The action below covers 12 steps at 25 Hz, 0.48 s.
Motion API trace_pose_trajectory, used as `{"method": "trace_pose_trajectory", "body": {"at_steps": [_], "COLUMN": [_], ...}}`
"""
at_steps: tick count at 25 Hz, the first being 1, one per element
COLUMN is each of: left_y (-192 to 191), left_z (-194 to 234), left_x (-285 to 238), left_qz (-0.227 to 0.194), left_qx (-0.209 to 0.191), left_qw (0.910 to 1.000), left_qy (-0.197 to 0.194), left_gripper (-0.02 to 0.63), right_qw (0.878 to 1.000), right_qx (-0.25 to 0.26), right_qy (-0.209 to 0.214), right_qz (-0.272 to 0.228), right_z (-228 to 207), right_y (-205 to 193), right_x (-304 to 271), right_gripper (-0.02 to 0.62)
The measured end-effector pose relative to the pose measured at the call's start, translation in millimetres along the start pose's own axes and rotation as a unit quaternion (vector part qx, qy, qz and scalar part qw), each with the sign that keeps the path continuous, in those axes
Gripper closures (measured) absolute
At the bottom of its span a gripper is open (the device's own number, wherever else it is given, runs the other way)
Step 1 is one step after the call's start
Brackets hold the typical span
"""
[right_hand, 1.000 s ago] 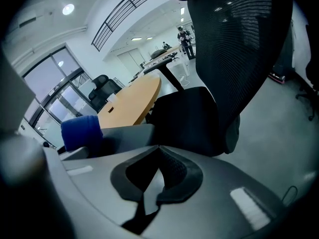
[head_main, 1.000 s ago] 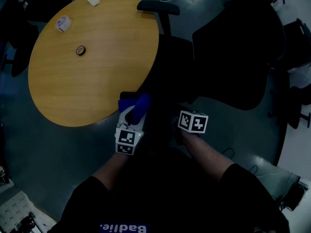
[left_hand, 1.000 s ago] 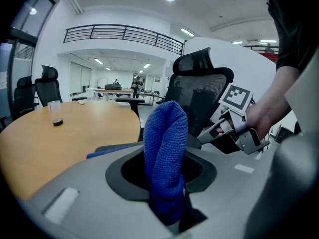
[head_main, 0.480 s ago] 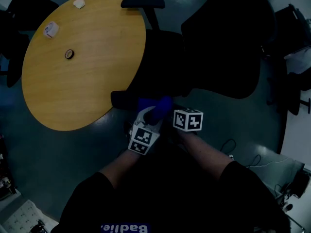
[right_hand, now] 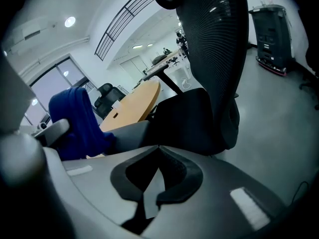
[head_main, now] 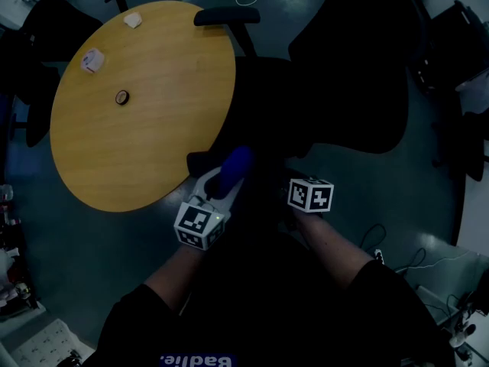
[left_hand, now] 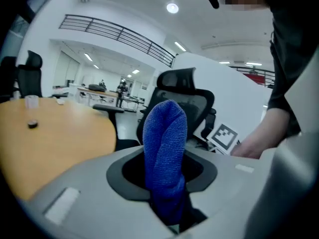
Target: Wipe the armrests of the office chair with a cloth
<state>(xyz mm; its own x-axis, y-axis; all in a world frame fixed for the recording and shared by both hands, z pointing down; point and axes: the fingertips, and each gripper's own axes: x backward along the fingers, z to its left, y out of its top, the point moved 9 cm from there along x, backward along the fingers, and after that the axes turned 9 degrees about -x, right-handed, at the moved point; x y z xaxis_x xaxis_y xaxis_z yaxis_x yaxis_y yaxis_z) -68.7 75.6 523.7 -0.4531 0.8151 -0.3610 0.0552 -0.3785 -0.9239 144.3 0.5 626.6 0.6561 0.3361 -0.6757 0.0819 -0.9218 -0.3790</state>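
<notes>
- We are clamping the left gripper on the cloth: its jaws are closing tightly on the lower part of the blue bundle, and the rest is standing up past them.
- In the head view, the cloth is sitting at the end of the near armrest of the chair, just off the table edge. We cannot tell whether it is touching the pad.
- We are holding the right gripper just beside the left, with its jaws together and nothing between them.
- The right gripper view is looking at the mesh backrest and seat, with the cloth at its left.
- The far armrest is lying by the table's far rim, well apart from both grippers.
- A small dark ring and two pale things are lying on the table.
</notes>
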Motion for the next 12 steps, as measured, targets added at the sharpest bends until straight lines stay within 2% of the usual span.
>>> {"method": "trace_pose_trajectory", "body": {"at_steps": [3, 6, 8, 12], "left_y": [15, 14, 6, -22], "left_z": [62, 114, 136, 150], "left_x": [35, 57, 59, 39], "left_qz": [-0.007, 0.023, 0.061, 0.125], "left_qx": [0.004, -0.026, -0.05, -0.074], "left_qw": [0.9944, 0.9843, 0.9794, 0.9745], "left_qy": [0.105, 0.173, 0.186, 0.171], "left_gripper": [0.457, 0.457, 0.457, 0.457], "right_qw": [1.0, 1.0, 1.0, 1.0], "right_qx": [-0.009, -0.018, -0.014, 0.006], "right_qy": [-0.004, -0.01, -0.014, -0.013], "right_qz": [-0.01, -0.012, -0.009, -0.001], "right_z": [-5, -7, -4, 7], "right_y": [3, 3, 4, 5], "right_x": [0, -1, -2, -7], "right_gripper": [0.592, 0.592, 0.592, 0.592]}}
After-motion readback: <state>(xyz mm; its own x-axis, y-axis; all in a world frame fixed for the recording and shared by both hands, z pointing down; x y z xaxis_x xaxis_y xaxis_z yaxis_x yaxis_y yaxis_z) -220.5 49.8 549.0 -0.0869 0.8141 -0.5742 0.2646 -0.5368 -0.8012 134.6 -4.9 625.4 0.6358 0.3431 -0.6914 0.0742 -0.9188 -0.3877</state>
